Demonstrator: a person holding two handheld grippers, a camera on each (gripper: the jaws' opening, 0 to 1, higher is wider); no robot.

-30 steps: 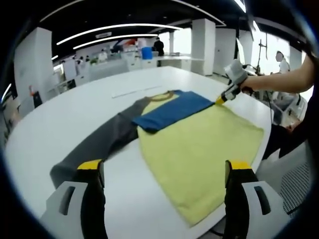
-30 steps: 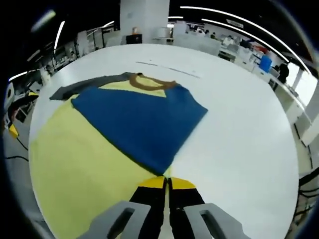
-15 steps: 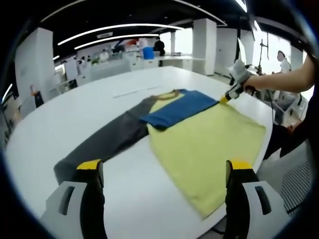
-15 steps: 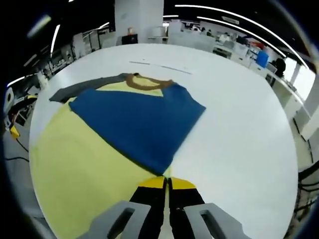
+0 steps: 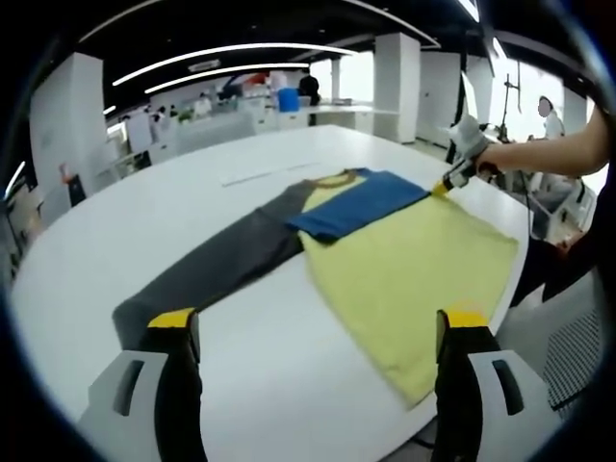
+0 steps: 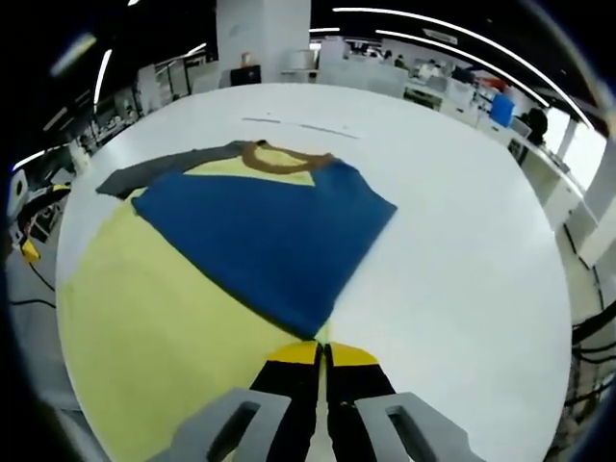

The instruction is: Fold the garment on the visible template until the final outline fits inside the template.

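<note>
The garment lies flat on the round white table (image 5: 115, 231): a yellow body (image 5: 414, 269), a blue sleeve (image 5: 361, 202) folded across its chest, and a grey sleeve (image 5: 212, 269) stretched out to the left. My right gripper (image 6: 322, 351) is shut on the tip of the blue sleeve (image 6: 260, 241) at the edge of the yellow body (image 6: 144, 318). A brown collar (image 6: 279, 159) shows at the far end. In the left gripper view the right gripper (image 5: 452, 178) is at the garment's far right corner, held by a person's hand. My left gripper (image 5: 318, 322) hangs open over the near table, holding nothing.
A thin pale line (image 5: 255, 175) runs across the table beyond the collar, and the same line (image 6: 298, 125) appears in the right gripper view. The table edge (image 5: 520, 241) lies close to the yellow hem on the right. Desks, pillars and people stand far behind.
The right gripper has dragged the whole garment to the right and a little away in the left gripper view, drawing the grey sleeve out straighter. The left gripper has stayed still and open.
</note>
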